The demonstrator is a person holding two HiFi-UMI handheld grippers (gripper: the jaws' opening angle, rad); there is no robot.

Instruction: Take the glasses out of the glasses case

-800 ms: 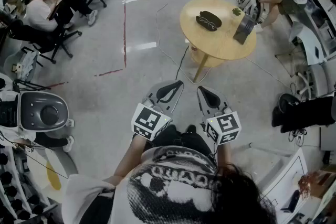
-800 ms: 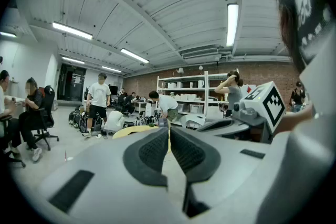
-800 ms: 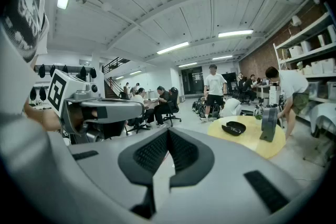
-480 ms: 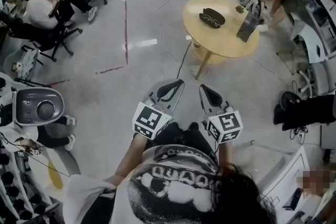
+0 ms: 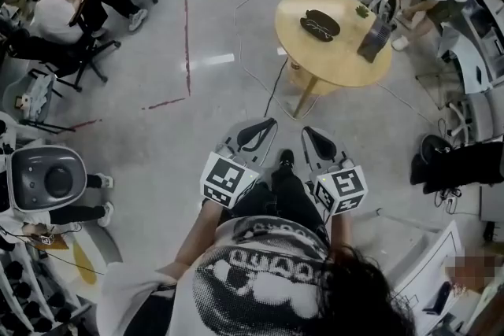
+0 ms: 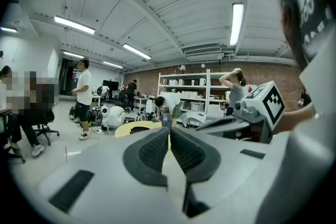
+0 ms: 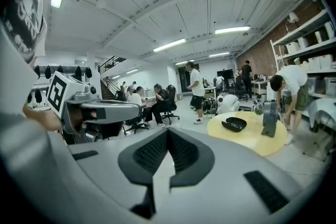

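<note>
**Two grippers closed and empty; glasses case (image 5: 320, 25) on the table (image 5: 346, 67) ahead**

Head view: the left gripper (image 5: 256, 134) and right gripper (image 5: 316, 142) are held side by side over the floor (image 5: 157, 145), well apart from the round yellow table. The dark glasses case lies open on the surface, nearer its left edge than its right. The glasses (image 5: 317, 28) show faintly inside.

Left gripper view: jaws pressed together, nothing between them.

Right gripper view: jaws pressed together on nothing. The case lies on the table beyond them.
</note>
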